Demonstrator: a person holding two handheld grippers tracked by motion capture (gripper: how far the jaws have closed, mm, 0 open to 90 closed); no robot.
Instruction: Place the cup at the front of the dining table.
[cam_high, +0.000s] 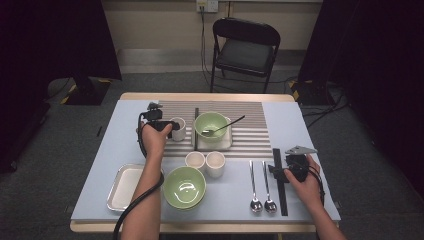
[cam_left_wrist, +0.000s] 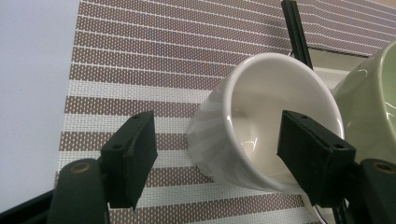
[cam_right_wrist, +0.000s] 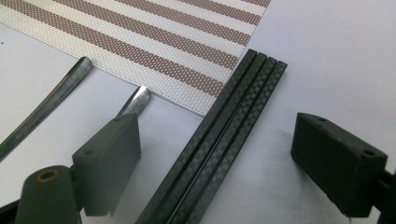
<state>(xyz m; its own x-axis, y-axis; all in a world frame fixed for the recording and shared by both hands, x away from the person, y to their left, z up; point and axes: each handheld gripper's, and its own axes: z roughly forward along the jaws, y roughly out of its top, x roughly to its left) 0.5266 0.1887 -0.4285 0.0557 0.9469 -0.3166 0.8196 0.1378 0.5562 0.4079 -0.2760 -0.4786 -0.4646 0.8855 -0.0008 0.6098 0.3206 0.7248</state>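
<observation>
White cup (cam_left_wrist: 261, 126) stands on the striped placemat (cam_left_wrist: 154, 60) just beside the green bowl (cam_high: 210, 123); placement appears done. Left gripper (cam_left_wrist: 215, 154) fingers stand apart, one outside the wall, one inside the rim, not pressing. Right gripper (cam_right_wrist: 224, 163) hovers with fingers apart astride the black chopsticks (cam_right_wrist: 224, 135) on the worktop (cam_high: 295, 125), not yet gripped. Spoons (cam_high: 262, 202), two cups and bowl await.

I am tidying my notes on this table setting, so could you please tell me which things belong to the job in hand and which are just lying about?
In hand:
- left gripper, open around the white cup on the striped mat
- right gripper, open over the black chopsticks

Lying about:
- two spoons
- steel tray
- front green bowl
- chair
</observation>
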